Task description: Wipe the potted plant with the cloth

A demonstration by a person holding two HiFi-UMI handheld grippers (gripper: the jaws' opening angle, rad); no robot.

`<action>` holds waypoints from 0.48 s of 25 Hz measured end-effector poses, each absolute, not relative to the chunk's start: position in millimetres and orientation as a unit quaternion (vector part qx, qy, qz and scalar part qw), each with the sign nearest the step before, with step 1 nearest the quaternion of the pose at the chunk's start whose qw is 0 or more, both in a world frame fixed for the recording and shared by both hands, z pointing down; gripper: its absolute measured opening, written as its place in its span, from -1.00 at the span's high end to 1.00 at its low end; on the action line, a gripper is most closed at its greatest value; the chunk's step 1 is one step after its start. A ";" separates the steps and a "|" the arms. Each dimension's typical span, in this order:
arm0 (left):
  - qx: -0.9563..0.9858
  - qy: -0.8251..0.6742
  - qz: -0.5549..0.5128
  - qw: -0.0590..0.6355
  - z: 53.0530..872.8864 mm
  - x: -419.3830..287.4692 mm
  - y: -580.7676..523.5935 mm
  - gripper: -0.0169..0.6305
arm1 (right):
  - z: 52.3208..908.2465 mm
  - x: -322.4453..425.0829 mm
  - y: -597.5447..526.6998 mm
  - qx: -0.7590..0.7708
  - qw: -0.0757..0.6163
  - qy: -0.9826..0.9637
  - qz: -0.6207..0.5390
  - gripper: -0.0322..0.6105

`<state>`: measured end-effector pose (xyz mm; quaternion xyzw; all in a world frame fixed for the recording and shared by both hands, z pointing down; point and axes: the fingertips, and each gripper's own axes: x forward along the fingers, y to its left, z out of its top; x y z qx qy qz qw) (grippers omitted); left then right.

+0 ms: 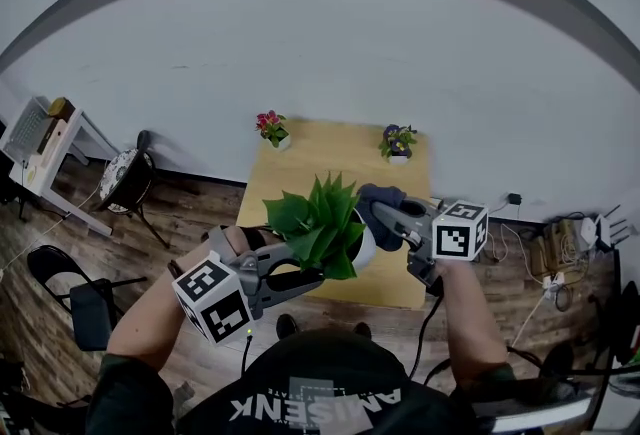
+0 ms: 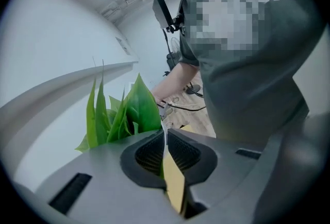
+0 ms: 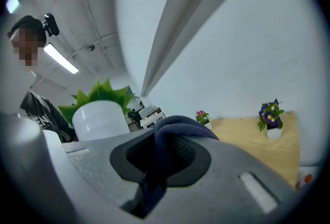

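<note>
Potted plant (image 1: 320, 223): green leaves and a white pot, over the near edge of the desk (image 1: 330, 158). In the head view the leaves spread to the left of the pot; I cannot tell whether the pot rests on the desk. Left tool (image 1: 315, 273) comes in from the lower left of the plant. In the left gripper view its pads are almost pressed together, with a thin pale-green strip seen edge-on between them. This reads as a pinch on one low leaf (image 1: 338, 263), and the rest of the foliage stands just beyond the pads. Right tool (image 1: 378, 209) sits just right of the plant, close beside the pot. Its pads are clamped on a dark blue cloth (image 1: 382, 195), and a rounded fold of cloth bulges out past the tips. From the right gripper view the white pot stands to the left of the cloth, and contact between the two is not discernible. Beyond the plant, at the back of the desk by the wall: a small pink-flowered pot (image 1: 272, 129) on the left and a small purple-flowered pot (image 1: 398, 142) on the right, well apart from each other.
</note>
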<state>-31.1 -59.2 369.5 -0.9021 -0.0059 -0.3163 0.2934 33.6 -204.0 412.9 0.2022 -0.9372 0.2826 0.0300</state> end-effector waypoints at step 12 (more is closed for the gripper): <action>-0.891 -0.048 -0.318 0.321 350.7 -11.4 -36.5 0.89 | 311.8 -16.4 -174.0 -0.037 -0.030 -0.974 0.222 0.77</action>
